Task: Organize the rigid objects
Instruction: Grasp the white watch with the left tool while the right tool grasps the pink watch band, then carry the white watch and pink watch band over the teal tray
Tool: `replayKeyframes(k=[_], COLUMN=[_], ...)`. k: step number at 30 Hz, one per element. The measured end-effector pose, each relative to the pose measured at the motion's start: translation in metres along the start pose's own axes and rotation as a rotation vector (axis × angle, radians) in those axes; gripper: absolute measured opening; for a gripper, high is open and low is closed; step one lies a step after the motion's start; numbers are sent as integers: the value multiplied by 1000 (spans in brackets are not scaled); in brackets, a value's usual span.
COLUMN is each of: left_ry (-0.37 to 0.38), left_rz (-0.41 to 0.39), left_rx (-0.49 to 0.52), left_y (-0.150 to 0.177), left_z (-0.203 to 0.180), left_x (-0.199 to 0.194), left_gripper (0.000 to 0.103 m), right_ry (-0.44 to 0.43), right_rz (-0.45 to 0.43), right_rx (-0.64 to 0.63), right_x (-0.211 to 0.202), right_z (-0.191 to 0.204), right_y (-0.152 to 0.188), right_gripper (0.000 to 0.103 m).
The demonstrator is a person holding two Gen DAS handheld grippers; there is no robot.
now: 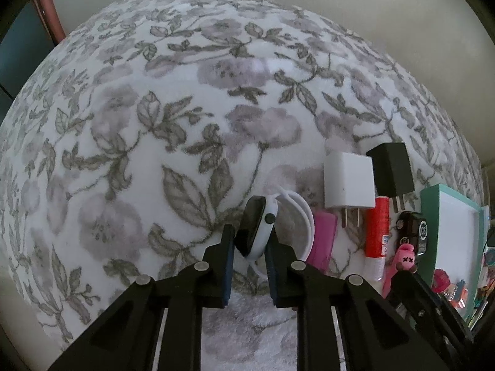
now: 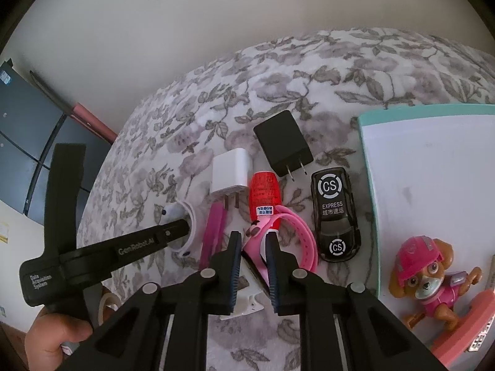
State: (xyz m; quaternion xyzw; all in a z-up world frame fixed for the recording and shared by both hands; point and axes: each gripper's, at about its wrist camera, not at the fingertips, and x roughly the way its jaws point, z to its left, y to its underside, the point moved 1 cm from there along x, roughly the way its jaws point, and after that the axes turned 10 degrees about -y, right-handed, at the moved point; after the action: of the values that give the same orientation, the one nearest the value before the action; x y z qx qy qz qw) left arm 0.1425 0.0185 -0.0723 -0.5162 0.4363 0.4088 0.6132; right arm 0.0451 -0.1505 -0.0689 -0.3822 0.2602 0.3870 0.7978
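The left gripper (image 1: 250,244) is clamped on the white smartwatch (image 1: 255,227), which is held on edge on the floral blanket (image 1: 139,130). The right gripper (image 2: 253,247) is pinched on the pink smartwatch (image 2: 263,232), just beside the red tube (image 2: 265,192). The white charger (image 2: 230,173), black charger (image 2: 281,142) and black toy car (image 2: 335,213) are laid in a row beside the teal-rimmed tray (image 2: 368,167)

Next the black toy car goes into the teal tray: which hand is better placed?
Probably right, once freed. The black toy car lies just beside the right gripper and next to the teal tray; both grippers are occupied, the left gripper with the white watch.
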Motion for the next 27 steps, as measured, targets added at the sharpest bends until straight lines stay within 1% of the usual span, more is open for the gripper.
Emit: replayKeyframes(k=[9, 15, 21, 23, 27], left_ry=[16, 25, 45, 49, 61], left_rz=[-67, -154, -218, -239, -249], left_rx=[-15, -24, 12, 22, 57], left_y=[-9, -12, -9, -6, 1], left_z=[6, 2, -18, -26, -44], left_x=[-29, -55, -78, -82, -88], left_gripper=[19, 19, 19, 19, 19], right_ry=[-19, -10, 40, 66, 118], right_rz=[-42, -98, -156, -168, -196], right_rx=[7, -11, -45, -47, -11], right_x=[-13, -33, -57, -64, -78], right_z=[2, 10, 13, 8, -10], right_y=[-5, -12, -18, -19, -20], right_gripper=[17, 17, 17, 17, 17])
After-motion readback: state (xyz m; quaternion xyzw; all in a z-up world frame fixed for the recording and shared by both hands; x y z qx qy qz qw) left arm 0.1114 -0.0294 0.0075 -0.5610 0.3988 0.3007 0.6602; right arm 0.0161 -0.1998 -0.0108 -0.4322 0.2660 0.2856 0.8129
